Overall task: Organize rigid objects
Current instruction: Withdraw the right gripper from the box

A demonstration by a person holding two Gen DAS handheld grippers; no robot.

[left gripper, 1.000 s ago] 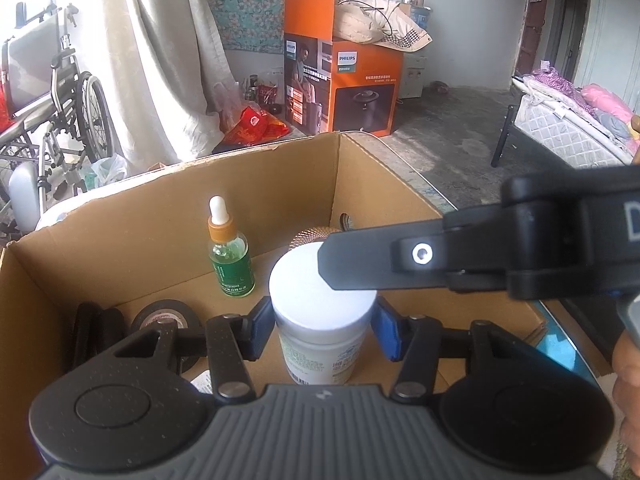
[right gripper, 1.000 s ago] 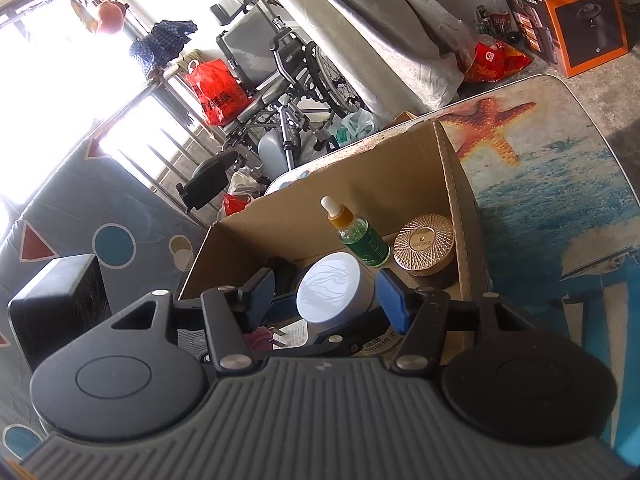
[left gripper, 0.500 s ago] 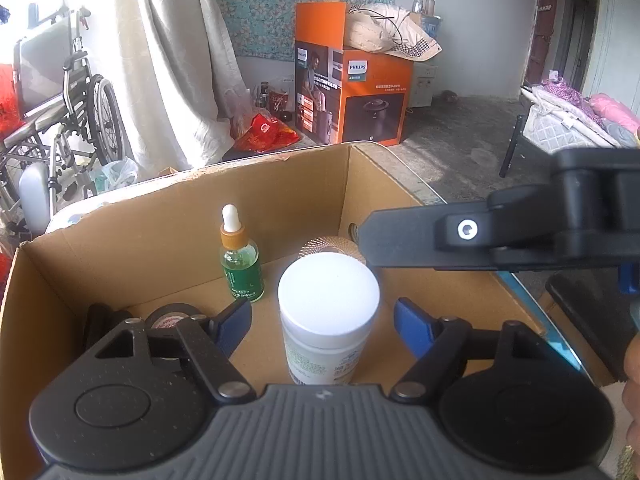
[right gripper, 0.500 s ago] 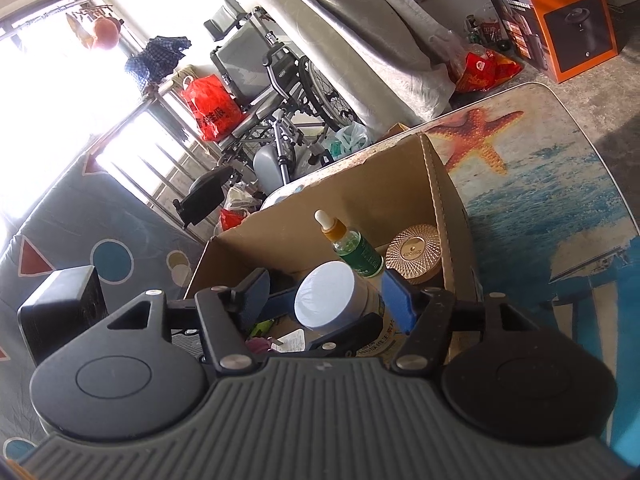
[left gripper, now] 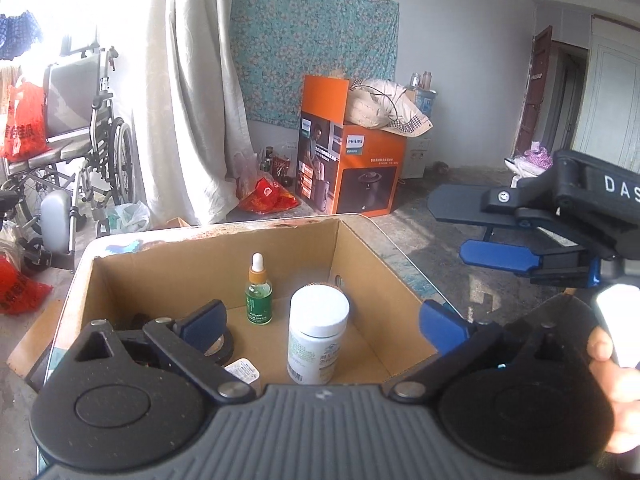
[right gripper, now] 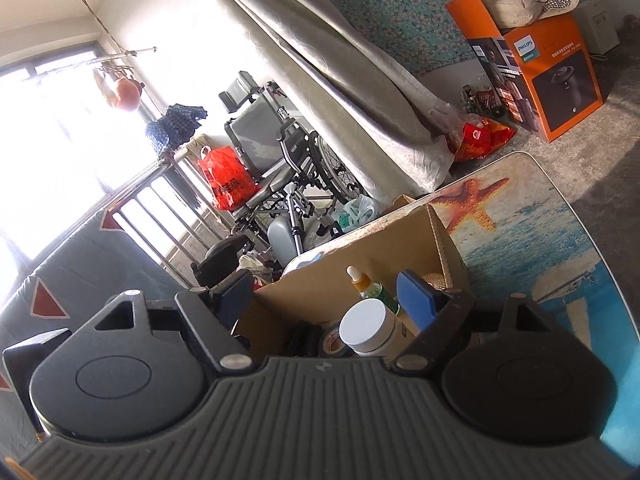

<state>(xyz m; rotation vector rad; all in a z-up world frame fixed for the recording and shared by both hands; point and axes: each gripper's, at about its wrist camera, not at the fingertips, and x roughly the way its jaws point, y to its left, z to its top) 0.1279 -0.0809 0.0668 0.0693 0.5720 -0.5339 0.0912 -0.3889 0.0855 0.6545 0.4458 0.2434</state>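
A white-lidded bottle point(left gripper: 318, 332) point(right gripper: 366, 326) stands upright in the open cardboard box point(left gripper: 168, 268) point(right gripper: 400, 232). Beside it are a green dropper bottle point(left gripper: 259, 296) point(right gripper: 370, 286), a black tape roll point(left gripper: 219, 347) and a gold round lid point(right gripper: 435, 280). My left gripper point(left gripper: 320, 310) hovers above the box's near side, jaws opening wide, both pads clear of the bottle. My right gripper point(right gripper: 326, 294) point(left gripper: 448, 224) is off to the box's right, jaws opening, with nothing gripped.
The box sits on a table with an ocean and starfish print point(right gripper: 520, 240). A small sealed packet point(left gripper: 242, 370) lies in the box. A hand point(left gripper: 612, 368) is at the right edge. On the floor behind are a wheelchair point(left gripper: 80, 152) and an orange carton point(left gripper: 352, 176).
Both grippers spread their jaws and drew back and up from the white bottle, which stays standing in the box. The right gripper slid away from above it to the right.
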